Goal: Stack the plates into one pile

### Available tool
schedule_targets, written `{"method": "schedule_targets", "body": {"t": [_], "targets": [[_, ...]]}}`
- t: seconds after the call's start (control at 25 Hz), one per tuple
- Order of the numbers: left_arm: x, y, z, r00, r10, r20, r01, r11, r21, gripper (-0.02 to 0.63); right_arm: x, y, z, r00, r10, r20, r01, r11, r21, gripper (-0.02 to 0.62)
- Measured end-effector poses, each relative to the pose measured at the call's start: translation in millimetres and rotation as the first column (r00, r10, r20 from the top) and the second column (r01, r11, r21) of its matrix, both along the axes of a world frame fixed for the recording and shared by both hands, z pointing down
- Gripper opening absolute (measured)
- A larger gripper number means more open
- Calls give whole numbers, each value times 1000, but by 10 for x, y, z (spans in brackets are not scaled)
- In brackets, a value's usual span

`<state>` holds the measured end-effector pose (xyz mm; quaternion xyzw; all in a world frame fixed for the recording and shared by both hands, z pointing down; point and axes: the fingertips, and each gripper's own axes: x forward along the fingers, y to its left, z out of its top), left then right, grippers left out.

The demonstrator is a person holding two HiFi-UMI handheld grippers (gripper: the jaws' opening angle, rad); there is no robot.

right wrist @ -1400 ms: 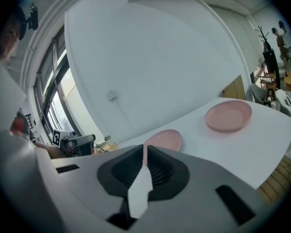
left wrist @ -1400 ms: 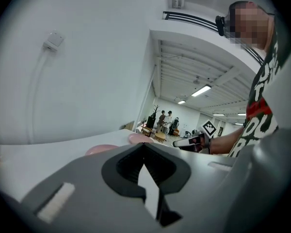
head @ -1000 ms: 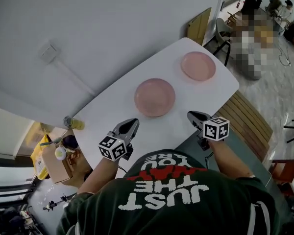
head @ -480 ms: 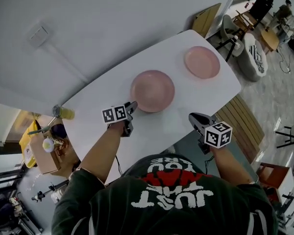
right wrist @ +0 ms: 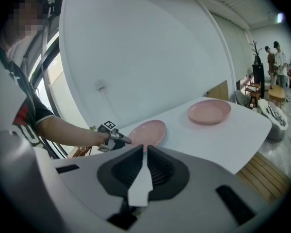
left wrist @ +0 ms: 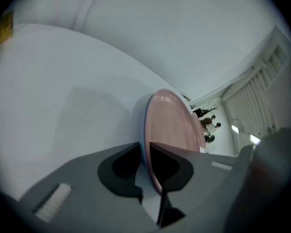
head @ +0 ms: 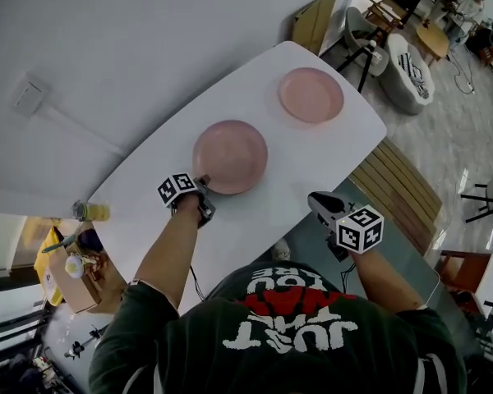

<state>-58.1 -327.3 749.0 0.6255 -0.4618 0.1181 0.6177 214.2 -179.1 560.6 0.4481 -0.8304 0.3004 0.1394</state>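
Observation:
Two pink plates lie apart on the white table (head: 300,175): the near plate (head: 230,156) in the middle, the far plate (head: 311,94) toward the right end. My left gripper (head: 202,189) is at the near plate's left rim. In the left gripper view that plate (left wrist: 172,125) stands edge-on, and its rim fills the narrow gap between the jaws, which have just been closing on it. My right gripper (head: 319,203) hovers off the table's front edge, shut and empty. The right gripper view shows both plates (right wrist: 148,131) (right wrist: 209,111) and the left gripper (right wrist: 125,140).
A yellow bottle (head: 93,212) stands at the table's left end, with a cardboard box (head: 76,276) on the floor below it. A wooden bench (head: 404,194) lies by the table's right side. Chairs (head: 407,71) and people are farther off, and a white wall runs behind the table.
My left gripper has gone forward and down from the table's near edge to the near plate's rim, rolling as it went. The right gripper has shifted only slightly.

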Motion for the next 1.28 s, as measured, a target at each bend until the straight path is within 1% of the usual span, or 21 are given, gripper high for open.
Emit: {"method": "schedule_targets", "body": {"t": [0.04,0.08,0.24,0.32,0.4,0.52,0.64,0.84,1.0,1.16,1.28], "targets": [[5,-13,-8,999,-31,-22,31,999,-17,49,60,7,-2,1000,11,1,-11,1000,2,29],[25,-23,-27,998,-43,-38,42,999,-25,46,115,11,-6,1000,21,1,-21,1000,5,29],[216,-61,-179,994,-62,-93,59,998,-32,49,333,37,-34,999,54,2,-54,998,26,29],[357,-170,-318,990,-75,-122,74,997,-14,49,456,57,-61,997,72,3,-72,997,37,29],[526,-350,-486,989,-64,-130,67,998,20,48,570,70,-96,996,88,1,-88,995,51,29],[873,-666,-722,991,-15,-131,25,997,72,49,742,92,-160,994,112,-4,-111,991,76,29],[1341,-946,-873,990,26,-138,-12,995,102,49,966,168,-224,990,138,-9,-136,986,92,29],[2147,-1321,-907,988,63,-143,-47,993,109,49,1450,322,-295,977,209,-28,-205,972,111,29],[2691,-1518,-811,988,94,-122,-81,991,102,52,1839,422,-318,961,274,-38,-268,956,121,29],[3068,-1682,-648,991,99,-88,-91,992,88,57,2160,540,-268,943,329,-38,-324,940,111,29],[3194,-1800,-529,995,81,-64,-76,995,72,58,2338,589,-249,929,371,-22,-366,924,107,29]]}}
